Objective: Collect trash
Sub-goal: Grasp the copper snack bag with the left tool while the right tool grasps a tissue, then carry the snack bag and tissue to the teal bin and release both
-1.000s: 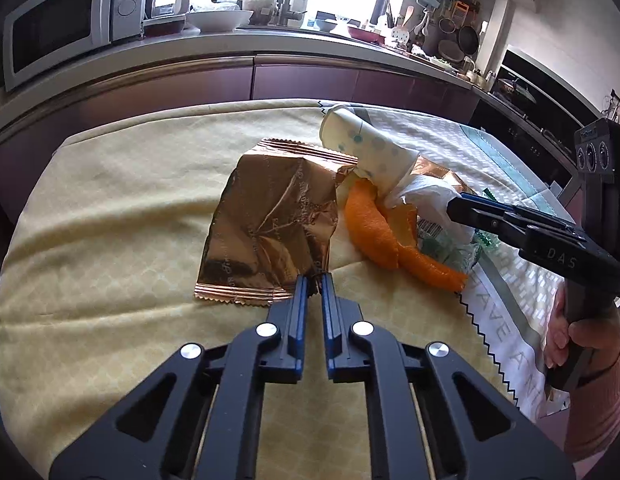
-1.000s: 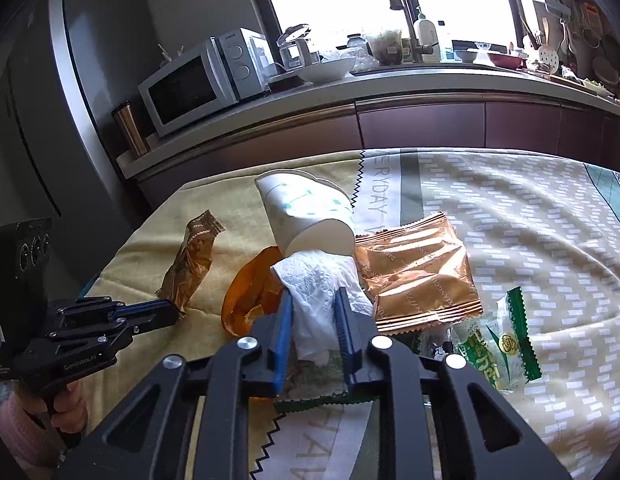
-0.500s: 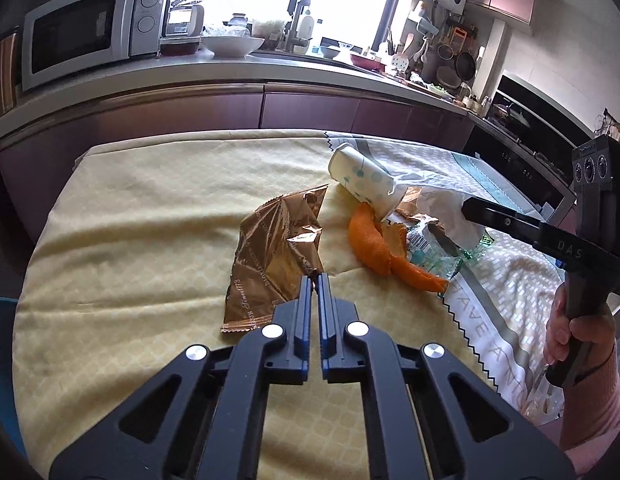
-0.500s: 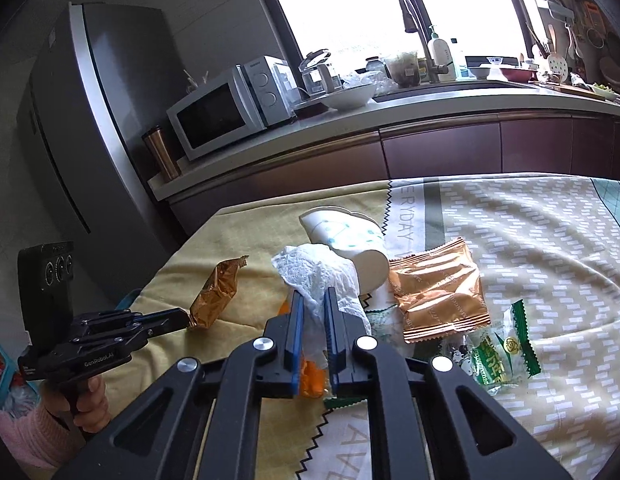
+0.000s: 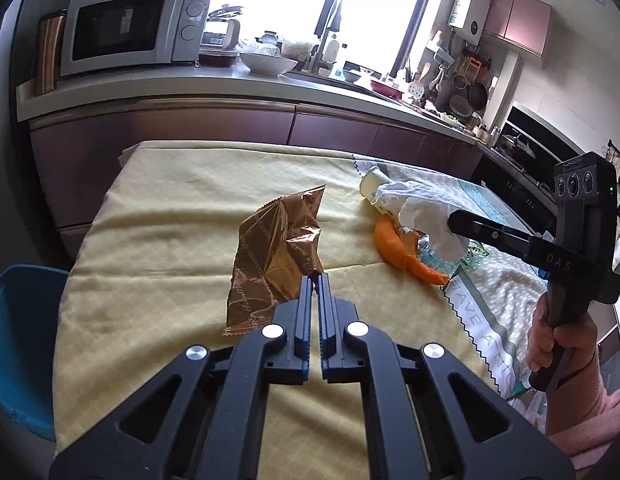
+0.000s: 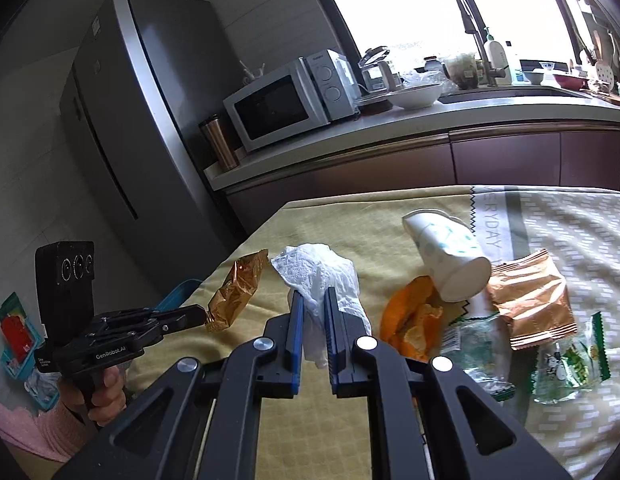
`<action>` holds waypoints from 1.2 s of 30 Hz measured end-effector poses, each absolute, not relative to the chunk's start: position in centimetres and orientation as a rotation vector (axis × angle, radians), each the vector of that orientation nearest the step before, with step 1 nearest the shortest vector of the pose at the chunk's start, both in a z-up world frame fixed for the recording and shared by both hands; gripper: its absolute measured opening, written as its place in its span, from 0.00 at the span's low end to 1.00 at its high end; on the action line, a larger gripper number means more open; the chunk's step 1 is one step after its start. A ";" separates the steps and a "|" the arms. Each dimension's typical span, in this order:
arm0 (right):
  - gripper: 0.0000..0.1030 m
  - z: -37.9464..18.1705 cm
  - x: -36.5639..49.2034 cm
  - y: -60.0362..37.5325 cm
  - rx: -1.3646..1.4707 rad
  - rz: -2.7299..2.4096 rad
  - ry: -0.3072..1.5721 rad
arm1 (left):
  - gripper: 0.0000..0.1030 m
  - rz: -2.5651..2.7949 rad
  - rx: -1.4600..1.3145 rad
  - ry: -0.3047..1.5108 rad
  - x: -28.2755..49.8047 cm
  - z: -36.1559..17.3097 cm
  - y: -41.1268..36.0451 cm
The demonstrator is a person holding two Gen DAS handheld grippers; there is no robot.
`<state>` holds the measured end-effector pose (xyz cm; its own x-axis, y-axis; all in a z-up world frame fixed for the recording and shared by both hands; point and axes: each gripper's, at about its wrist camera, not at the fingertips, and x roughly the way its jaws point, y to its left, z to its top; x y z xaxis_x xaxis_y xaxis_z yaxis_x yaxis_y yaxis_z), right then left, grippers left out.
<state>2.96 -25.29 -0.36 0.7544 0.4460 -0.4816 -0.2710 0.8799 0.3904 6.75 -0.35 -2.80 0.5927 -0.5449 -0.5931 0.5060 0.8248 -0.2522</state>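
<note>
My left gripper [image 5: 314,280] is shut on the corner of a crumpled copper foil wrapper [image 5: 276,256], which hangs lifted above the yellow tablecloth [image 5: 162,216]. The same wrapper [image 6: 236,292] shows at the left gripper's tip [image 6: 200,314] in the right wrist view. My right gripper [image 6: 313,296] is shut on a crumpled white tissue [image 6: 321,276], held off the table; that tissue [image 5: 425,216] also appears in the left wrist view. On the cloth lie an orange peel [image 6: 409,320], a tipped paper cup [image 6: 449,256], a second copper wrapper [image 6: 529,300] and green-and-clear snack wrappers [image 6: 565,364].
A blue bin [image 5: 22,340] stands at the table's left edge, below the cloth. Behind the table runs a kitchen counter [image 5: 230,80] with a microwave [image 5: 126,36] and a bowl. A tall fridge [image 6: 122,112] stands at the left in the right wrist view.
Both grippers have risen and pulled back from the pile. The left one has lifted the copper wrapper off the cloth; the right one has closed on the tissue and raised it clear of the cup.
</note>
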 end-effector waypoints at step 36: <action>0.09 0.3 10.5 -4.8 0.169 0.852 0.719 | 0.04 -0.170 -0.187 0.636 4.4 -1.4 19.6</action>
